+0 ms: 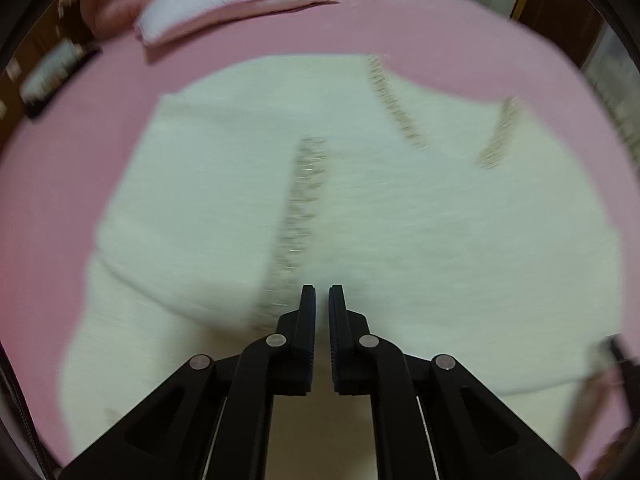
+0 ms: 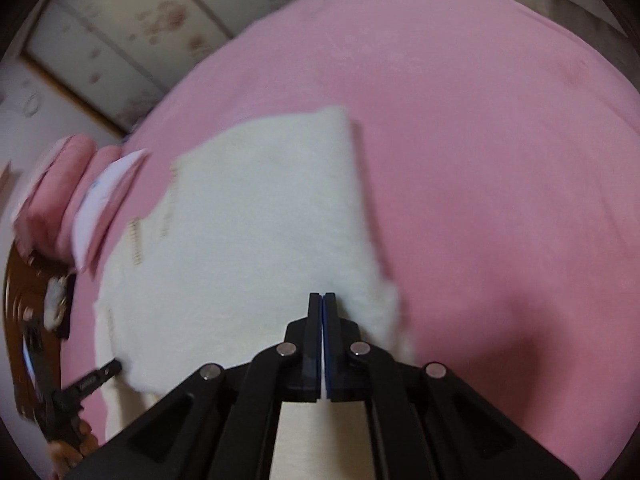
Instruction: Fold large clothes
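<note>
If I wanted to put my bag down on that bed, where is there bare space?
The widest bare stretch of pink bedsheet lies right of the white garment, out to the bed's far edge. A narrower strip runs between the garment and the pillow. The middle is covered by the garment, where the left gripper and right gripper work.
</note>
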